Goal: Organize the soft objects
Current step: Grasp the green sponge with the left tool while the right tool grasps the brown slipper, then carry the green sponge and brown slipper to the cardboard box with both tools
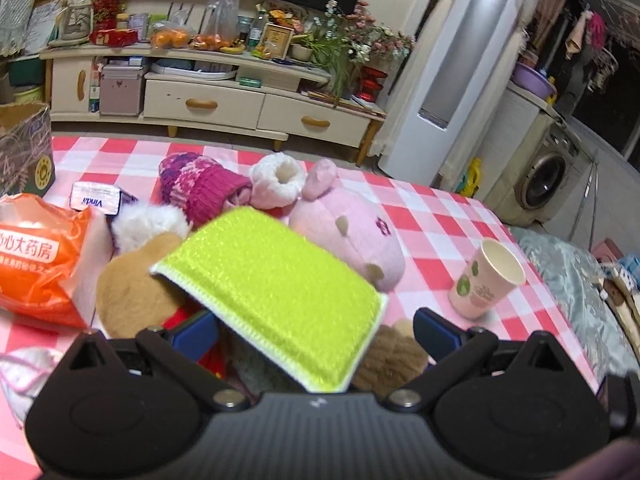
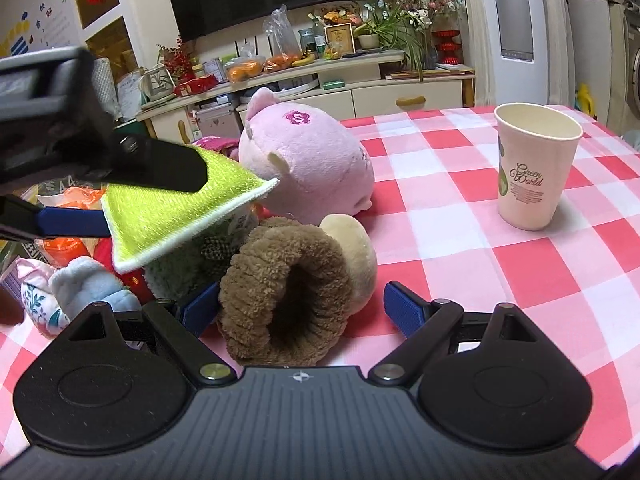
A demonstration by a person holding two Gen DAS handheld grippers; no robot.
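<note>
My left gripper (image 1: 316, 330) is wide open, with a lime green sponge pad (image 1: 272, 296) lying tilted between its fingers above the pile; it also shows in the right wrist view (image 2: 160, 216), where the left gripper (image 2: 156, 196) has one finger above and one below it. My right gripper (image 2: 302, 312) is open around a brown fuzzy slipper sock (image 2: 288, 292), not squeezing it. A pink plush pig (image 2: 308, 160) lies behind. A magenta knit hat (image 1: 196, 186), a white fluffy bootie (image 1: 278, 180) and a tan plush (image 1: 132, 288) sit in the pile.
A paper cup (image 2: 534, 168) stands on the pink checked tablecloth (image 2: 500, 280) to the right. An orange plastic bag (image 1: 38, 260), a tissue pack (image 1: 96, 198) and a cardboard box (image 1: 24, 148) are at the left. A TV cabinet (image 1: 208, 100) stands beyond the table.
</note>
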